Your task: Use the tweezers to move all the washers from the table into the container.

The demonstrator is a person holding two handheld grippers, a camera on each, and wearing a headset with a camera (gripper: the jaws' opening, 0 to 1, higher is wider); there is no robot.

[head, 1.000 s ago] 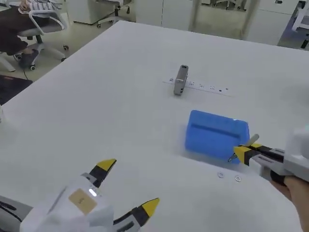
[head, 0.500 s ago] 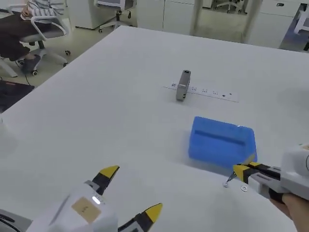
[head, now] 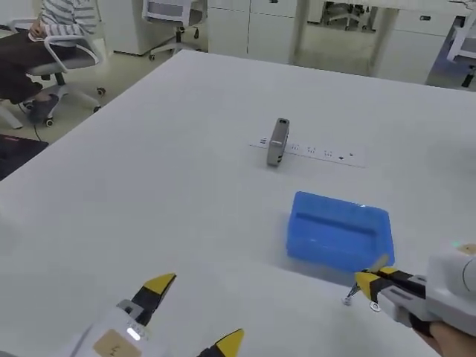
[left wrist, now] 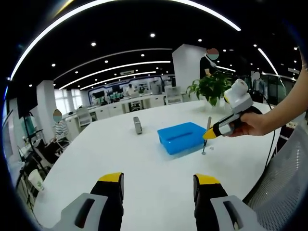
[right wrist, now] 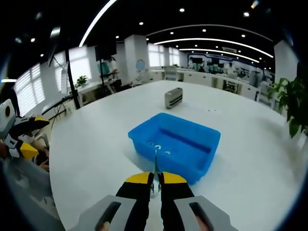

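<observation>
Right gripper [head: 370, 277] jaws clenched on tweezers [right wrist: 155, 166]; tweezer tip down at table, just near of blue bin [head: 338, 230]. Left gripper [head: 195, 314] jaws spread wide, holding nothing, at near left. Right gripper view shows washers [right wrist: 159, 146] lying inside bin. Head view shows loose washer [head: 375, 306] on table [head: 149, 163] beside tweezer tip. Wide bare surface left and far.

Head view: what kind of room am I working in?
Probably an open-plan office: a big white table, swivel office chairs beyond it, and rows of desks under strip lights.
</observation>
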